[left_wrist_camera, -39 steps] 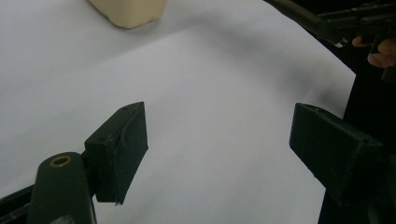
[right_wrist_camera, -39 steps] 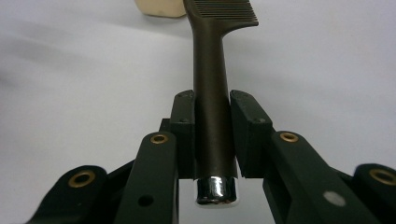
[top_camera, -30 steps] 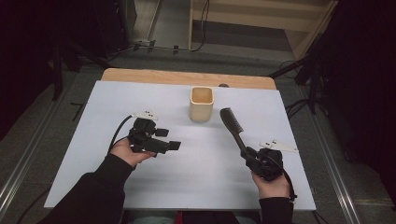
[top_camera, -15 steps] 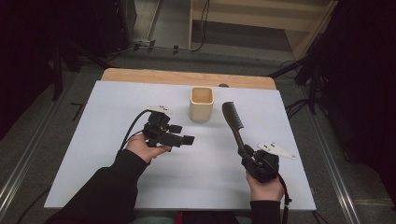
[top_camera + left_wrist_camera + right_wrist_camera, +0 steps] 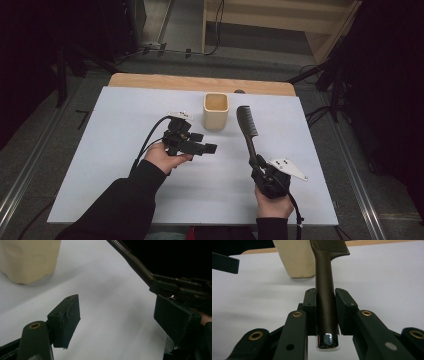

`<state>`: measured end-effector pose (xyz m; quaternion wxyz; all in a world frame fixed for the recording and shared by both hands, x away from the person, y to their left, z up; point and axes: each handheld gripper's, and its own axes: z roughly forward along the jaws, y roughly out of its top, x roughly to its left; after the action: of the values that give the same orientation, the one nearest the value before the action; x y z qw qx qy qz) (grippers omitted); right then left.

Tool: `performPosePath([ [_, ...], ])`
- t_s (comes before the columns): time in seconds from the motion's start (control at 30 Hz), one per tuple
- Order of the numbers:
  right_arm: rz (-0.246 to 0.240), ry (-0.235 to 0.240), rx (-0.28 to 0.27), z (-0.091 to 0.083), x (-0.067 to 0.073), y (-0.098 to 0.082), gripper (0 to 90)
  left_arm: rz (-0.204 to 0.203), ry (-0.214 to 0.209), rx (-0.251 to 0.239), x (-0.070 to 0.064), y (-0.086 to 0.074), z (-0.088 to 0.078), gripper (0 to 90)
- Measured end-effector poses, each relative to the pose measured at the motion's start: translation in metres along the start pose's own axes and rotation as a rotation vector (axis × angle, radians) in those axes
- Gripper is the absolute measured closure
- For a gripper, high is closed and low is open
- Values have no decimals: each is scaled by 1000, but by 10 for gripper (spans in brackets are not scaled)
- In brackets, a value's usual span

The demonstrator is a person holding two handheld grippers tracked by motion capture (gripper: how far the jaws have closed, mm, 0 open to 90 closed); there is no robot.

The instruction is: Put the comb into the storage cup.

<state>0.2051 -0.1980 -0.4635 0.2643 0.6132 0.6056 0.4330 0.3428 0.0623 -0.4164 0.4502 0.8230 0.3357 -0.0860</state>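
Right gripper (image 5: 260,167): its jaws are clamping the dark handle of a comb (image 5: 247,127) — in the right gripper view both pads are pressing flat against the handle's sides, with the shiny metal end cap poking out just behind them.
Comb: it is lying in the grip with its toothed head pointing away from the person, sitting just beside the cup (image 5: 216,111) on that cup's right in the high view; whether the head is touching the table, the pictures are not showing.
Left gripper (image 5: 207,148): its jaws are standing wide apart with nothing between them — in the left gripper view bare white surface is showing between the two pads (image 5: 66,320).
Left hand (image 5: 165,157): it is holding its gripper level, the jaws pointing toward the comb, just below and left of the cup.
Cup: a cream, square-shouldered beaker, standing upright near the far middle of the table (image 5: 125,130), its opening facing up.
Table: a white top with a wooden strip along the far edge; both sleeves are coming in from the near side.
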Motion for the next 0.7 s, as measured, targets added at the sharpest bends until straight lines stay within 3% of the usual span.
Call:
performPosePath([
  [0.33, 13, -24, -52, 3, 4, -7, 703, 7, 5, -2, -7, 8, 12, 216],
  [0.7, 5, -52, -112, 7, 13, -18, 703, 1, -22, -11, -19, 20, 34, 216],
])
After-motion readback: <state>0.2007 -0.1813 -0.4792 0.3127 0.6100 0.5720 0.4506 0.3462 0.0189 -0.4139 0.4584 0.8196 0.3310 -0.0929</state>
